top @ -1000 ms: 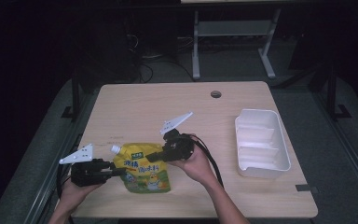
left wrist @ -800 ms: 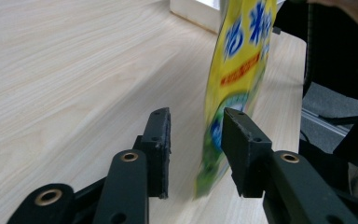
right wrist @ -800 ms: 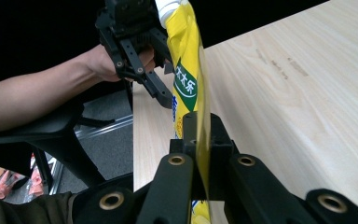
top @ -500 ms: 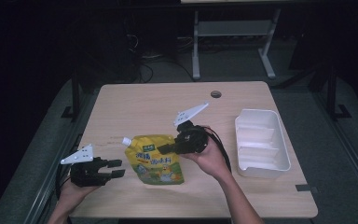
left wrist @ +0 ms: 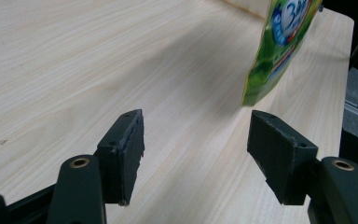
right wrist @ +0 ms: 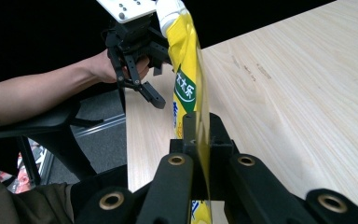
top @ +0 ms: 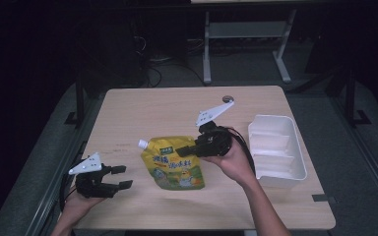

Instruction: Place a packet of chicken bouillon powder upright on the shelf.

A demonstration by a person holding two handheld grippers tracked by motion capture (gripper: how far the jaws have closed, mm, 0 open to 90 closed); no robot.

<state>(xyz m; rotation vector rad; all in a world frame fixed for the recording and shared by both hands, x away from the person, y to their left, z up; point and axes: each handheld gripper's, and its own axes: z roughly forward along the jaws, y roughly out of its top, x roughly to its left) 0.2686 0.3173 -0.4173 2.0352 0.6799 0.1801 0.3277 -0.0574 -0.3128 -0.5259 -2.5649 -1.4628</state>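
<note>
Pouch handling looks about midway, as I judge it: the right gripper has the yellow spouted pouch clamped by its edge and held off the table, roughly at the centre of the top, spout toward 10 o'clock. In the right gripper view the pouch's thin edge runs straight between the clenched jaws. The left gripper, down at 8 o'clock from the pouch and well apart from it, has just been opening; its jaws stand released with nothing between them, and only bare wood shows past its pads. What seems left is setting the pouch down somewhere, perhaps in the white tray at 3 o'clock, though that is a guess.

Count: one pouch, one tray, two grippers, one table. A small round hole sits near the table's far edge at 1 o'clock.
</note>
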